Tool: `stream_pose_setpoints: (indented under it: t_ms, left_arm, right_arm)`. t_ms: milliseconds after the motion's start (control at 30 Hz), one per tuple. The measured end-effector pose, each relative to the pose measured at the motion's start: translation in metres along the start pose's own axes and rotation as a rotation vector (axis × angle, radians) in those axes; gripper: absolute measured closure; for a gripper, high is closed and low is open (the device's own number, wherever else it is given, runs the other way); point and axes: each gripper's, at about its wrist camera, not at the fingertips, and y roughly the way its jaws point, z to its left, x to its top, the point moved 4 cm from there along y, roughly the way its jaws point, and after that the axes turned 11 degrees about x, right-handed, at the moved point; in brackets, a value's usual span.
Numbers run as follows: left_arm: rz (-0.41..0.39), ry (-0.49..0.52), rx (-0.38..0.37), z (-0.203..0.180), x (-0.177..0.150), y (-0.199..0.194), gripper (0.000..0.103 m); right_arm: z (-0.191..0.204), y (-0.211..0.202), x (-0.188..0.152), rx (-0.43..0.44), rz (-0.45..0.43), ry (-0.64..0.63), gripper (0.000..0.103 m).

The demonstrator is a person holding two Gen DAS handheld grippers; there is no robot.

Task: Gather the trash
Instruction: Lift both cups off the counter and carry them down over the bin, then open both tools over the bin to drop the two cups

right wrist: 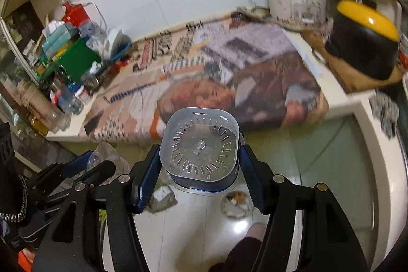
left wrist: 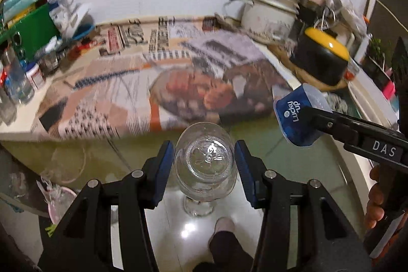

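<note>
My left gripper (left wrist: 204, 157) is shut on a clear plastic bottle (left wrist: 205, 162), its ribbed base facing the camera, held above the floor in front of the counter. My right gripper (right wrist: 200, 159) is shut on a blue-labelled plastic cup (right wrist: 200, 144), clear base towards the camera. In the left wrist view that blue cup (left wrist: 297, 116) shows at the right, pinched by the right gripper's black fingers (left wrist: 331, 121). In the right wrist view the left gripper (right wrist: 91, 165) appears at the lower left with the clear bottle (right wrist: 107, 157) in it.
A counter covered with printed newspaper (left wrist: 158, 83) lies ahead. A white rice cooker (left wrist: 267, 12) and a black pot with a yellow lid (left wrist: 321, 57) stand at its right. Boxes and bottles (left wrist: 28, 42) crowd its left end. The person's foot (left wrist: 224, 226) stands on the glossy floor.
</note>
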Motion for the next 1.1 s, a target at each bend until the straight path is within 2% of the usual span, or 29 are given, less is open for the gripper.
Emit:
stream_pose_setpoints:
  t_ms: [233, 400, 600, 833, 1100]
  left_arm:
    - [0.096, -0.005, -0.031, -0.017, -0.039, 0.026, 0.054]
    - [0.160, 0.002, -0.027, -0.034, -0.068, 0.068, 0.054]
    - [0.259, -0.039, -0.021, -0.045, -0.118, 0.157, 0.054]
    - [0.385, -0.132, -0.059, -0.048, -0.195, 0.277, 0.054]
    - [0.439, -0.147, -0.042, -0.048, -0.262, 0.388, 0.054]
  right_arm:
    - [-0.016, 0.010, -0.037, -0.025, 0.082, 0.023, 0.045]
    - [-0.041, 0.033, -0.055, -0.030, 0.137, 0.041, 0.045]
    - [-0.089, 0.084, -0.083, -0.044, 0.200, 0.056, 0.045]
    - [-0.148, 0.173, -0.134, -0.046, 0.290, 0.094, 0.045]
    - [-0.192, 0.260, -0.184, -0.025, 0.349, 0.119, 0.045]
